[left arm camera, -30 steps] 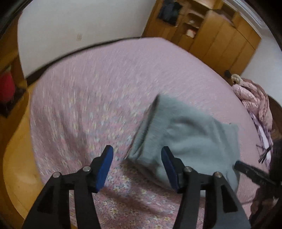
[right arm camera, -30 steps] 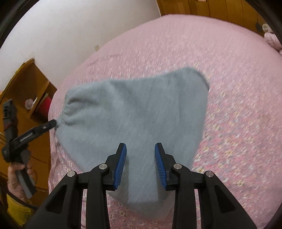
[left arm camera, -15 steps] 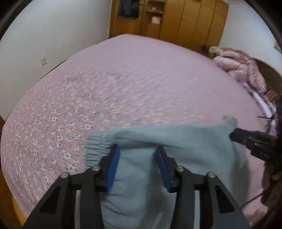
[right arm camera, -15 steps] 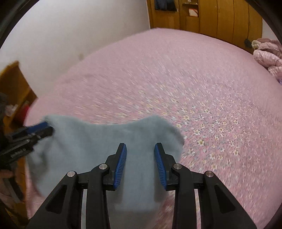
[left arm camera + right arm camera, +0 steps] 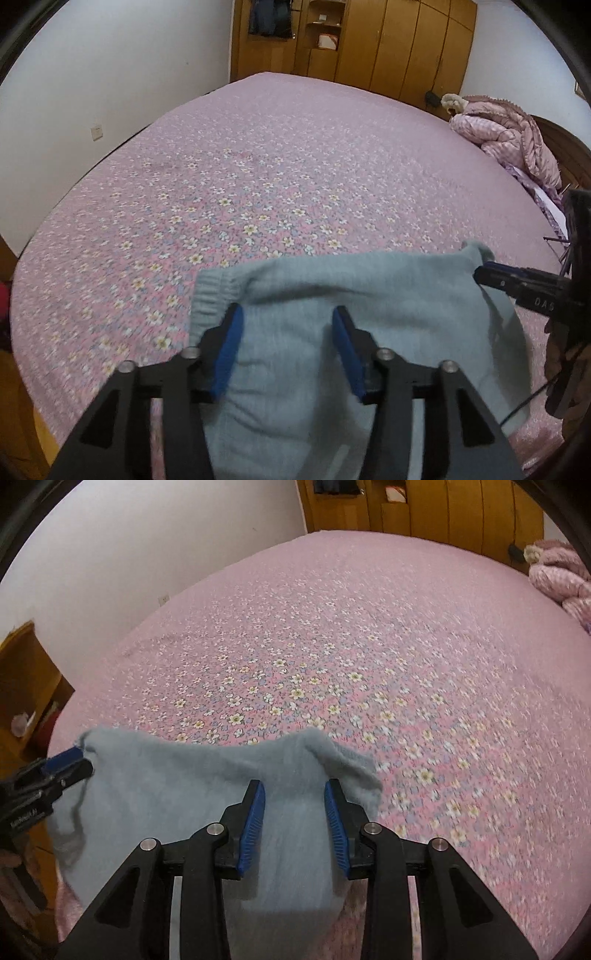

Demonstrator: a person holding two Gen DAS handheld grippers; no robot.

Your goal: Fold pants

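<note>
The light blue-grey pants [image 5: 351, 306] sit folded at the near edge of the pink floral bed [image 5: 277, 166], their top edge sagging between two raised corners. My left gripper [image 5: 286, 317] straddles the ribbed waistband end. Its jaws are opening, with cloth between the pads but not pinched. In the right wrist view its tip [image 5: 70, 764] meets the left corner of the pants [image 5: 177, 794]. My right gripper [image 5: 294, 794] has thick cloth bunched between its blue pads. Its tip [image 5: 484, 275] holds the right corner up.
A wooden wardrobe [image 5: 388, 40] stands beyond the far end of the bed. A pink quilt [image 5: 506, 129] is piled at the far right. A wooden bedside shelf [image 5: 26, 672] stands at the left edge, by a white wall. A hand [image 5: 561, 362] holds the right gripper.
Both grippers swung across the bed with the pants, which now sit low at the near edge. The left jaws closed in over the waistband half a second ago and have since widened.
</note>
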